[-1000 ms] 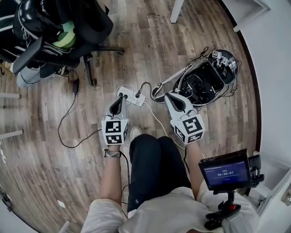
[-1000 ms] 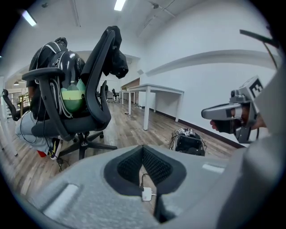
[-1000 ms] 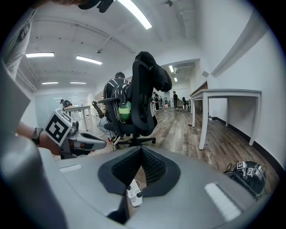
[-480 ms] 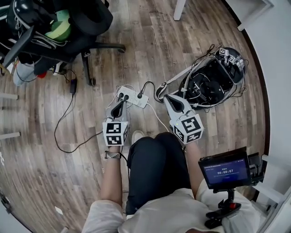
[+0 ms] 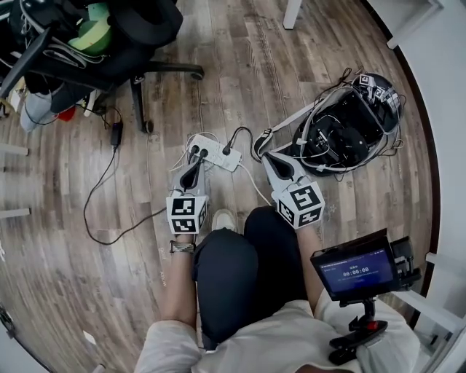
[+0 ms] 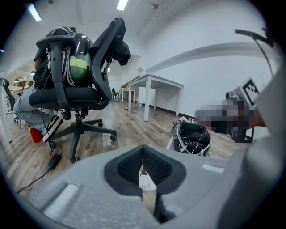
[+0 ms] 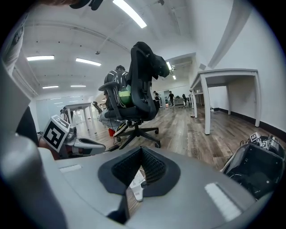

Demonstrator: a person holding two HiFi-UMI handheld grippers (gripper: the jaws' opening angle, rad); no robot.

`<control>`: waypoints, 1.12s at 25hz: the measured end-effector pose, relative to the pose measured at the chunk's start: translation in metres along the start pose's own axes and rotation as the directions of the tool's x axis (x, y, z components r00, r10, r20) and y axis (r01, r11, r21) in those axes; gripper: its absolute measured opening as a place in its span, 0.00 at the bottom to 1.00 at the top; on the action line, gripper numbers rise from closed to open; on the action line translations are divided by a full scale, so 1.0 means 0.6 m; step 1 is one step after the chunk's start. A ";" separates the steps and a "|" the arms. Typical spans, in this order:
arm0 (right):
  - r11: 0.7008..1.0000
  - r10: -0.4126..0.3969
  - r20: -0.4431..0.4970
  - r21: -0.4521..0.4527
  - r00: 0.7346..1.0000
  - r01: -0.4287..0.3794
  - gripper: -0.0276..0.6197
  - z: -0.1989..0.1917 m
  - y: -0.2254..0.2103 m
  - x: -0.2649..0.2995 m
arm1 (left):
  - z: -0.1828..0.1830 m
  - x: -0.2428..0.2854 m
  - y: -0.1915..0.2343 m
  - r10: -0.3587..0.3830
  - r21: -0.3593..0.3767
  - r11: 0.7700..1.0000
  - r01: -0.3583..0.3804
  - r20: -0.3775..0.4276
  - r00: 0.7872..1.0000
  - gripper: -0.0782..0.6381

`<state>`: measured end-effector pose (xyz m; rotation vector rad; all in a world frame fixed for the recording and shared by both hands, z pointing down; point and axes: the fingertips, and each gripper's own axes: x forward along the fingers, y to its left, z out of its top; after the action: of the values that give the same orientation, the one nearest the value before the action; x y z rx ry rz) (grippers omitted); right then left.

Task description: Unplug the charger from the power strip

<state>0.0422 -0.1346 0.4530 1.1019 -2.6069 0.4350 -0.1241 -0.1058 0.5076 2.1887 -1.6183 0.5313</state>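
A white power strip (image 5: 215, 154) lies on the wood floor ahead of my knees, with black plugs (image 5: 227, 150) in it and black cables running off. I cannot tell which plug is the charger's. My left gripper (image 5: 195, 162) is shut and empty, its tip just at the strip's near left end. The right gripper (image 5: 272, 157), also shut and empty, points at the floor to the right of the strip. In the left gripper view the left gripper (image 6: 143, 151) frames part of the strip (image 6: 146, 181) below its tip. The right gripper (image 7: 142, 153) likewise shows the strip (image 7: 135, 184).
A black office chair (image 5: 109, 33) loaded with gear stands at the far left, a black adapter (image 5: 116, 135) and cable by its base. A black open case (image 5: 342, 131) full of cables lies at the right. A white table leg (image 5: 293, 13) stands beyond. A small screen (image 5: 354, 272) hangs at my right side.
Both grippers have come down toward the floor, still shut. The left tip now sits closer to the power strip's near end; the person's knees have bent lower.
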 end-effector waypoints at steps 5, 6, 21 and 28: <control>1.000 0.025 0.020 0.007 0.999 -0.025 0.09 -0.014 -0.005 0.010 | -0.023 0.006 0.001 -0.049 0.017 0.999 0.050 -0.011 0.999 0.14; 1.000 0.028 0.022 0.005 0.999 -0.028 0.10 -0.018 -0.009 0.016 | -0.026 0.008 0.009 -0.059 0.020 0.998 0.060 -0.013 0.998 0.15; 0.986 -0.057 0.048 0.160 0.997 0.049 0.18 -0.043 -0.080 0.130 | -0.134 0.120 0.027 -0.128 -0.023 0.992 0.128 -0.003 0.992 0.20; 0.996 0.077 -0.041 -0.042 0.996 -0.079 0.19 -0.097 -0.052 0.179 | -0.162 0.150 0.025 -0.147 0.058 0.987 0.147 -0.009 0.989 0.22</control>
<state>0.0007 -0.2024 0.5508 0.9711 -2.6186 0.4108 -0.1219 -0.1350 0.6376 2.3252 -1.4410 0.5459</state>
